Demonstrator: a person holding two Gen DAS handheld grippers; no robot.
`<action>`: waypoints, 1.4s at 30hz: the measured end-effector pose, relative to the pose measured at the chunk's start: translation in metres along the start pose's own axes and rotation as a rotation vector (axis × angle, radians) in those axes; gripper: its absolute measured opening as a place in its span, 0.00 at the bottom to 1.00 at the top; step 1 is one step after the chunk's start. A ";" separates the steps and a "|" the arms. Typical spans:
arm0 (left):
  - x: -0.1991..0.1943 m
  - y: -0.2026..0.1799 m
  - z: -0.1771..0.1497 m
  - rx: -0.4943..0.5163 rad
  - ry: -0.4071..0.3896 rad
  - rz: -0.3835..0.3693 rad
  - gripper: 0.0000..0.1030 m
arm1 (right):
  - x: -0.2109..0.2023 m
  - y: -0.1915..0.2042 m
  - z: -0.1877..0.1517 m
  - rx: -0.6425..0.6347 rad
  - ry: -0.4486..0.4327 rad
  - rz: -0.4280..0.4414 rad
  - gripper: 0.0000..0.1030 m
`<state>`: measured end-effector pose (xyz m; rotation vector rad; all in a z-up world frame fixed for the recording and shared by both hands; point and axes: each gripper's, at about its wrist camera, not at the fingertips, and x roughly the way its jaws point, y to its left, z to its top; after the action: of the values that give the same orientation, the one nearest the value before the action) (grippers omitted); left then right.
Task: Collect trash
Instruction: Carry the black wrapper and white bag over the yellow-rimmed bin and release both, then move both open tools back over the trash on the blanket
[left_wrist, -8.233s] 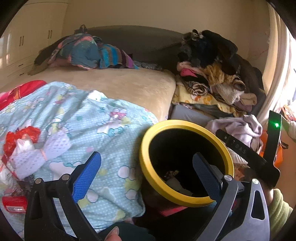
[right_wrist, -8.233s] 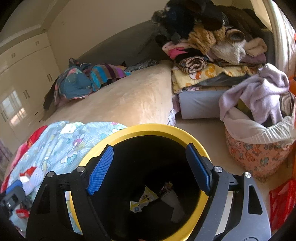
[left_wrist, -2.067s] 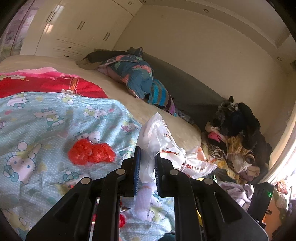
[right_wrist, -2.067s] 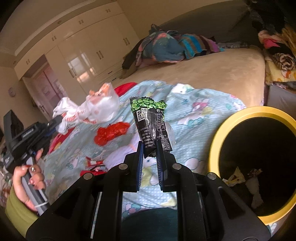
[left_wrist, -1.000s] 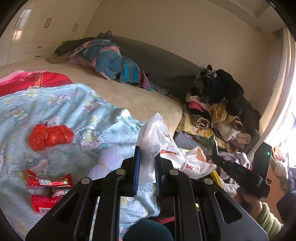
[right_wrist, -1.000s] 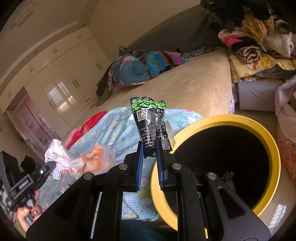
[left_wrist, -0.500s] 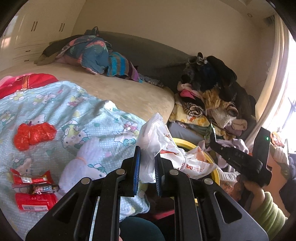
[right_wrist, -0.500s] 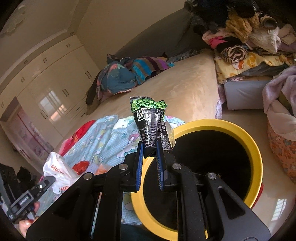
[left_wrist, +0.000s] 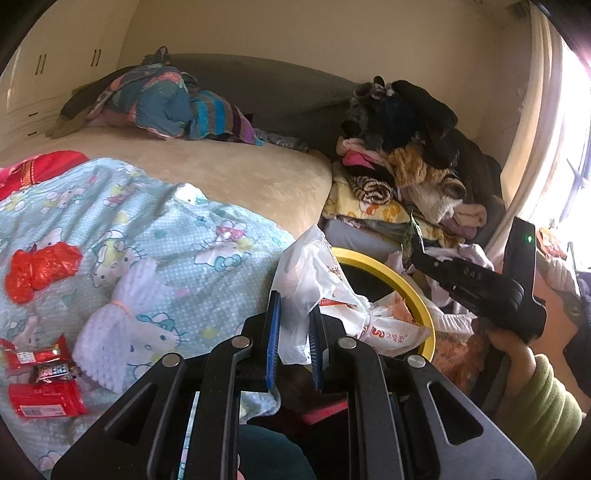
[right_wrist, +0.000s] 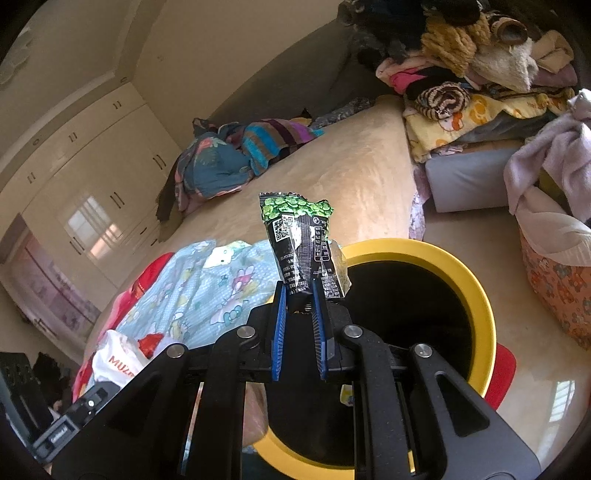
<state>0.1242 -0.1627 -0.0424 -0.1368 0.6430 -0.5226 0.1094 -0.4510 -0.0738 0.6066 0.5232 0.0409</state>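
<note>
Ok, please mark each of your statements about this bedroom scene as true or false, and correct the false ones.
1. The left hand-held gripper is shut on a crumpled white plastic bag. True.
2. The right hand-held gripper is empty. False: it is shut on a black snack wrapper with a green top.
3. The yellow-rimmed round black bin stands on the bed. False: on the floor beside it.
4. A crumpled red plastic bag lies on the light-blue cartoon-print blanket. True.
</note>
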 end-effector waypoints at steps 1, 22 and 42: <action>0.003 -0.002 -0.001 0.006 0.006 -0.001 0.13 | 0.000 -0.001 -0.001 0.001 0.000 -0.003 0.09; 0.052 -0.034 -0.015 0.086 0.103 0.002 0.13 | 0.009 -0.018 -0.003 0.036 0.034 -0.020 0.09; 0.062 -0.036 -0.008 0.017 0.084 -0.011 0.80 | 0.011 -0.024 -0.007 0.059 0.054 -0.094 0.42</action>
<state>0.1466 -0.2245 -0.0722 -0.1024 0.7200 -0.5468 0.1130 -0.4651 -0.0976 0.6390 0.6067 -0.0475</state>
